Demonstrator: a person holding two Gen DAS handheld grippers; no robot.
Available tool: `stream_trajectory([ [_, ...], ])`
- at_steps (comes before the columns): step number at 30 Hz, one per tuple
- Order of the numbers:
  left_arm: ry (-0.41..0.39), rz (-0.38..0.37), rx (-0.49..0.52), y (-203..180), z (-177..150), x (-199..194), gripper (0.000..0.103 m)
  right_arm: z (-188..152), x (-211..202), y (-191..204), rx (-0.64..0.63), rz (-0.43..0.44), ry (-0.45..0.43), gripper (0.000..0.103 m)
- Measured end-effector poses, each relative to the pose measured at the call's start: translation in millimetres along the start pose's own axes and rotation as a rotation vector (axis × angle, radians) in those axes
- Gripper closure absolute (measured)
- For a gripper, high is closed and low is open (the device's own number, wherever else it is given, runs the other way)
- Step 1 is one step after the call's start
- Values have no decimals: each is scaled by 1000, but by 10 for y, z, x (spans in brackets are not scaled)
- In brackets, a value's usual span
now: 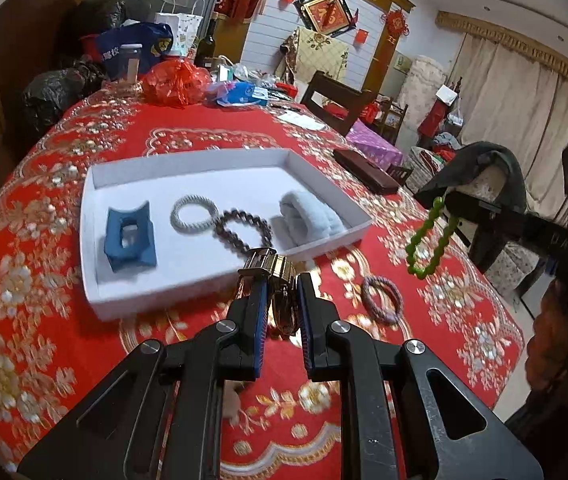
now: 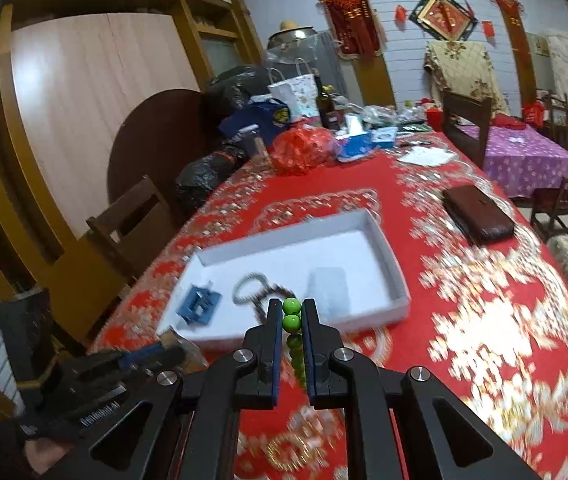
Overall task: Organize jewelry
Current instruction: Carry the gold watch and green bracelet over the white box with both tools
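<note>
On the red tablecloth with gold flowers (image 1: 188,128) sits a shallow white cardboard tray (image 1: 96,288). Going left to right inside it: a folded blue fabric piece with a hole in it (image 1: 130,236), a pale silver-grey corded bracelet (image 1: 194,213), a dark brown beaded bracelet (image 1: 246,230) touching the silver one, then a rolled light-blue cloth (image 1: 309,216) against the right wall. Just at the tray's near edge, the left gripper (image 1: 278,280) is clamped on a metal link watch (image 1: 274,268), the band sticking out past the fingertips. Right of that, a mauve corded bracelet (image 1: 381,298) lies on the cloth outside the tray. Further right, the right gripper (image 2: 292,308) pinches a bright green bead bracelet (image 1: 429,240), which dangles in the air above the table. Dark brown long case (image 1: 365,170) rests beyond the tray.
</note>
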State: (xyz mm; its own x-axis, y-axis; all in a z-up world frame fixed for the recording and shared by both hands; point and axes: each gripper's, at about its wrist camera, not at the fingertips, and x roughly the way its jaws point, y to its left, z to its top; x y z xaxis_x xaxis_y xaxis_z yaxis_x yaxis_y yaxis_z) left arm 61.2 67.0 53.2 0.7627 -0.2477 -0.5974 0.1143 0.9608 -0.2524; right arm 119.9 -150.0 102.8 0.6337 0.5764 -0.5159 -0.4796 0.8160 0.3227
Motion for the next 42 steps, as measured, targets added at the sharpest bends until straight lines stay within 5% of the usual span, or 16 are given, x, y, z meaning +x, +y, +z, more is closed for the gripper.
stream_trajectory([
  [16, 27, 115, -29, 353, 494, 445, 90, 865, 918, -105, 16, -14, 30, 95],
  [28, 89, 201, -34, 526, 471, 951, 90, 752, 1581, -629, 101, -64, 117, 94],
  [42, 113, 214, -46, 579, 460, 1115, 90, 617, 1797, -781, 79, -160, 156, 95],
])
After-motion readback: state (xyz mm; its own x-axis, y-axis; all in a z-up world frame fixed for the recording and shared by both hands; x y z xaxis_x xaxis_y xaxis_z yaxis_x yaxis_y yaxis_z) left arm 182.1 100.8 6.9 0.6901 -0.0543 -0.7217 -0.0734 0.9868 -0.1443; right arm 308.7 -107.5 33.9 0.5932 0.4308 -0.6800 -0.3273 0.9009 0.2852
